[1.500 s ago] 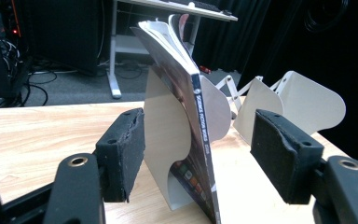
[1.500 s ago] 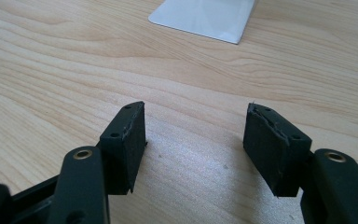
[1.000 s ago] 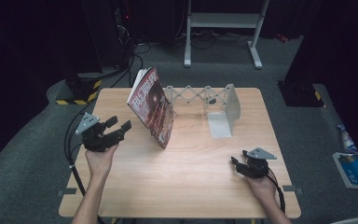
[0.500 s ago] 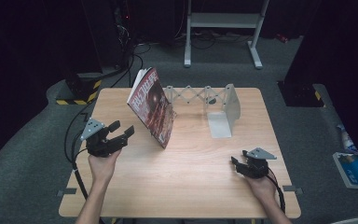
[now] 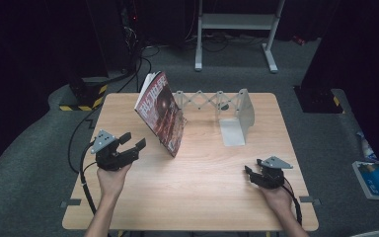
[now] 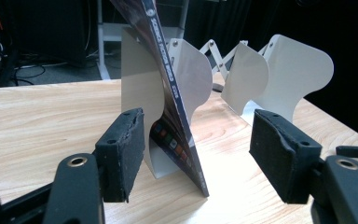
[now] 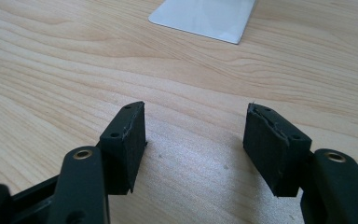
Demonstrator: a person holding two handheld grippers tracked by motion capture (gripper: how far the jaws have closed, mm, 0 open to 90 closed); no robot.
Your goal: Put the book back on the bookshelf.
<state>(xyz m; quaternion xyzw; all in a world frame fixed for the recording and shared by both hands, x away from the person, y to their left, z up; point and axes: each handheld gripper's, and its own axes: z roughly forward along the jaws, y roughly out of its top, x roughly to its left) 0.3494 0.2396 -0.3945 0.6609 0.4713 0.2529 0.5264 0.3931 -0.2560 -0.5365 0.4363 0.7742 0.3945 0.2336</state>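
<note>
A magazine (image 5: 160, 112) with a dark red cover stands tilted on the wooden table (image 5: 202, 197), leaning on the left end of a white expanding book rack (image 5: 212, 101). My left gripper (image 5: 133, 139) is open just left of the magazine, its jaws pointing at it. In the left gripper view the magazine's lower edge (image 6: 179, 116) and a white rack plate (image 6: 137, 84) sit between and beyond the open jaws of the left gripper (image 6: 196, 154), apart from them. My right gripper (image 5: 249, 175) rests low at the front right, open over bare wood (image 7: 193, 144).
The rack's right end plate (image 5: 244, 111) has a flat foot (image 5: 233, 134) on the table, and that foot (image 7: 205, 16) lies ahead of the right jaws. Further rack plates (image 6: 298, 74) stand behind the magazine. Cables (image 5: 81, 163) trail off the left table edge.
My left gripper has drawn back slightly toward the person and lowered, still open. The right gripper and the magazine have stayed put.
</note>
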